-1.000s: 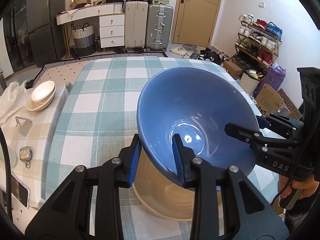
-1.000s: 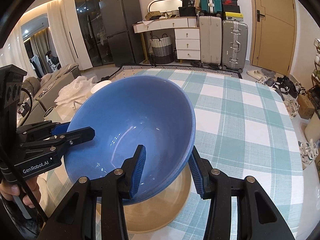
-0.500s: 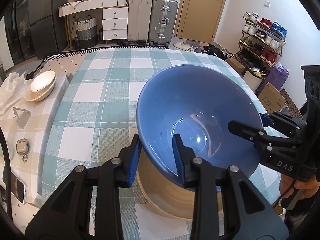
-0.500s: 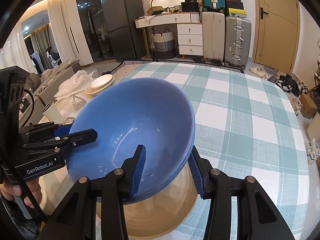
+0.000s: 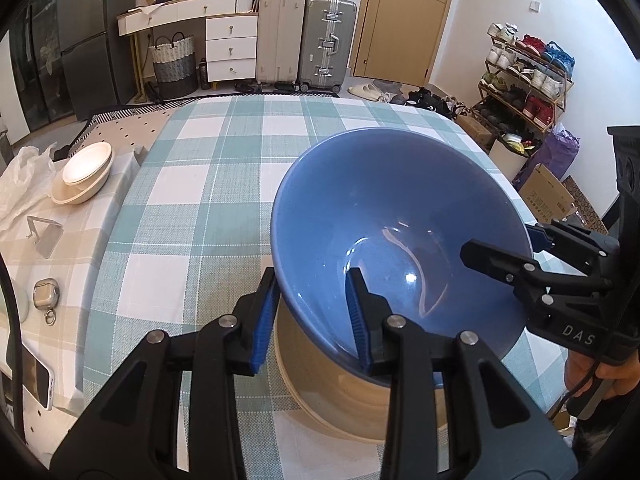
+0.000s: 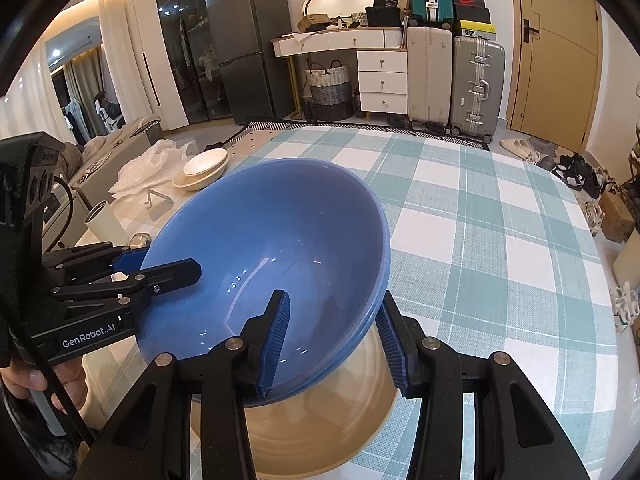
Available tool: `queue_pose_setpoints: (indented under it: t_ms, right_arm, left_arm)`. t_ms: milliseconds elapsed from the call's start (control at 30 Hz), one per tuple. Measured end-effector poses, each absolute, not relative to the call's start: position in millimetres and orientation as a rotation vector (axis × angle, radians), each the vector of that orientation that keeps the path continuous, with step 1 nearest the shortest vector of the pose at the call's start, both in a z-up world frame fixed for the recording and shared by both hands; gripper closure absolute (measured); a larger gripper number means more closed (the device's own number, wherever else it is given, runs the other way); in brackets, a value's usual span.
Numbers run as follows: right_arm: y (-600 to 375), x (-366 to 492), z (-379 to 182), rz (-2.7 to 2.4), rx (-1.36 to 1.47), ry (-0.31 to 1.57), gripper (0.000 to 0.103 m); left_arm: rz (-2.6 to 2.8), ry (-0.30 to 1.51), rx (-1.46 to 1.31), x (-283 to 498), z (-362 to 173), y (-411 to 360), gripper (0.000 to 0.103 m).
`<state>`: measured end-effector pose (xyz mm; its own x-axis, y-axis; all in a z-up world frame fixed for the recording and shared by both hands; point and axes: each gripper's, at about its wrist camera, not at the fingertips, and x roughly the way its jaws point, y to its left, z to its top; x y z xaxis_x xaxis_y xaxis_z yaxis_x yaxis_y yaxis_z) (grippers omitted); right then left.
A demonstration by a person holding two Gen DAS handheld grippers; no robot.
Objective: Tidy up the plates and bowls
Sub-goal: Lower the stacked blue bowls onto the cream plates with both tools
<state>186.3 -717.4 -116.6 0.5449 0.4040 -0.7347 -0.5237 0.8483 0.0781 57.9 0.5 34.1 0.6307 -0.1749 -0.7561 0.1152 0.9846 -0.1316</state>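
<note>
At nine o'clock, well apart on the side surface, sit stacked cream dishes (image 5: 82,174). My left gripper (image 5: 312,312) is clamped on the near rim of the blue bowl (image 5: 384,216), one pad outside, one inside. The bowl sits tilted in the mouth of a beige bowl (image 5: 340,396) on the checked tablecloth (image 5: 208,184), toward six o'clock of the table. At three o'clock my right gripper (image 6: 332,336) pinches the opposite rim the same way, jaws straddling the wall.
</note>
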Motion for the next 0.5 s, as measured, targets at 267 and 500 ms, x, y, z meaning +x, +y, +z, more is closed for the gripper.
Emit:
queue_pose_setpoints:
  t_ms: [267, 500]
  right_arm:
    - [-718.5, 184.6, -114.9, 0.553, -0.161, 0.821, 0.056]
    - [-724.6, 178.4, -111.7, 0.538, -0.174, 0.803, 0.038]
  left_arm:
    - [-0.176, 0.861, -0.063, 54.6, 33.3, -2.4, 0.062]
    - [-0.172, 0.821, -0.06, 48.3, 35.5, -0.8, 0.034]
